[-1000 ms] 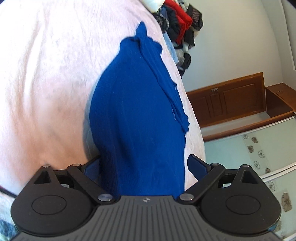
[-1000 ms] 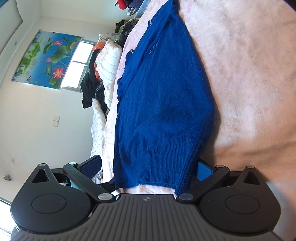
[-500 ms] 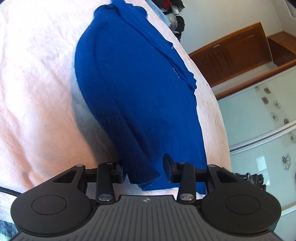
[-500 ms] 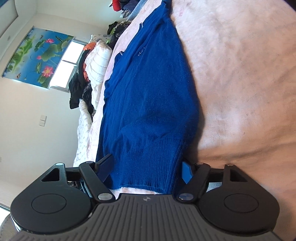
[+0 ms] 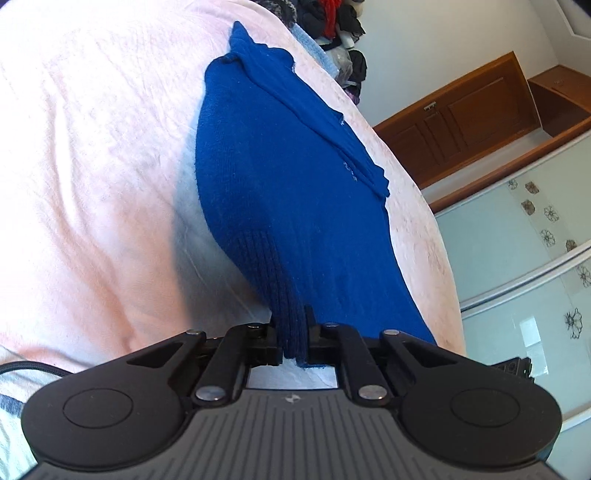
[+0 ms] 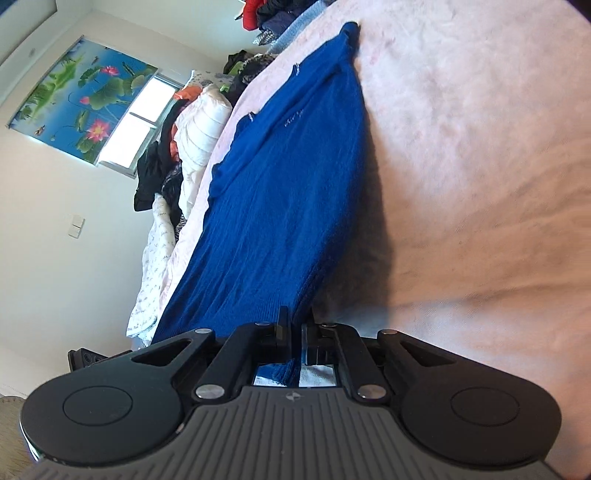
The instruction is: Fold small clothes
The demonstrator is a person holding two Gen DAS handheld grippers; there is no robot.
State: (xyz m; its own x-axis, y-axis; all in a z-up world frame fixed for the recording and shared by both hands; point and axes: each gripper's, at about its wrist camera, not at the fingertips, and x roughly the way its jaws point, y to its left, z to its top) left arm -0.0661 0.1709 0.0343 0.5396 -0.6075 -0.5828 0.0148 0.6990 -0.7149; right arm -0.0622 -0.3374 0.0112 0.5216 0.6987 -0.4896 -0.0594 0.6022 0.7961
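1. The bed (image 5: 92, 184), spread with a pale pink cover, carries everything; a heap of other clothes (image 5: 332, 26) sits at its far end.
2. The blue knit sweater (image 5: 280, 192) lies lengthwise on the cover, near the bed's edge, with its near hem raised off the cover at both corners.
3. It looks soft, light and limp: I judge it will sag between two grips and drape wherever it is laid. The knit should not slip much, but it may stretch if pulled hard.
4. The ribbed hem (image 5: 273, 273) is the thickest, firmest edge, so its corners seem the best places to hold.
5. The left tongs (image 5: 293, 338) are closed on a bunched fold of that ribbing.
6. The right tongs (image 6: 295, 332) are pinched tight on the other hem corner, the cloth passing between the jaws.
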